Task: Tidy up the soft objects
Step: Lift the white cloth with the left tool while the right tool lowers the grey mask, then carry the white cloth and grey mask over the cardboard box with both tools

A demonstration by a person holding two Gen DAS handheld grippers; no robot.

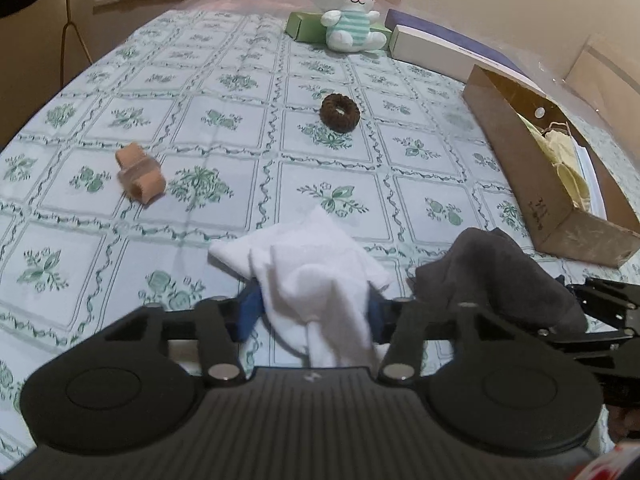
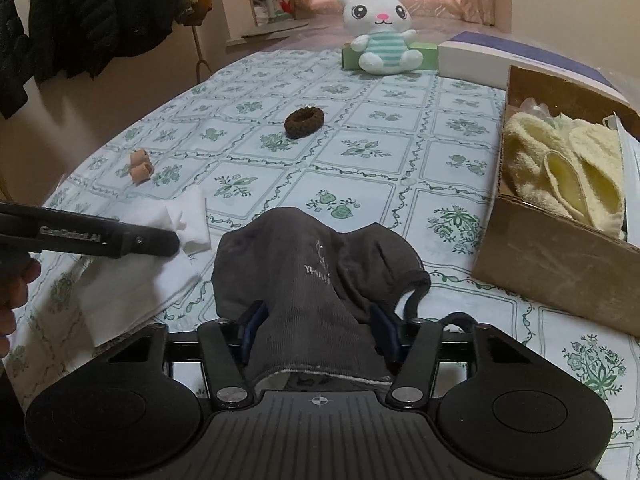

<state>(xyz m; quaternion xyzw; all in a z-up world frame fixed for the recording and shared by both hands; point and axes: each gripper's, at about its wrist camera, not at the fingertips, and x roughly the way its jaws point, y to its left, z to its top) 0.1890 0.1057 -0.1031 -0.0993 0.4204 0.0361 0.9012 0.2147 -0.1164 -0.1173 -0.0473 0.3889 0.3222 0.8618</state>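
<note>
Floral-tablecloth table (image 2: 360, 168): yellow towel (image 2: 560, 168) boxed at 3 o'clock; left gripper (image 1: 312, 312) pinching white cloth (image 1: 304, 264), right gripper (image 2: 320, 328) pinching grey sock (image 2: 316, 264); scrunchie (image 2: 304, 122), tan piece (image 2: 140, 166), plush (image 2: 384, 36) at 12 o'clock unsorted.

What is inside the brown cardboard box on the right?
The brown cardboard box holds pale yellow fluffy cloth items and some clear plastic behind them; anything beneath them is covered.
</note>
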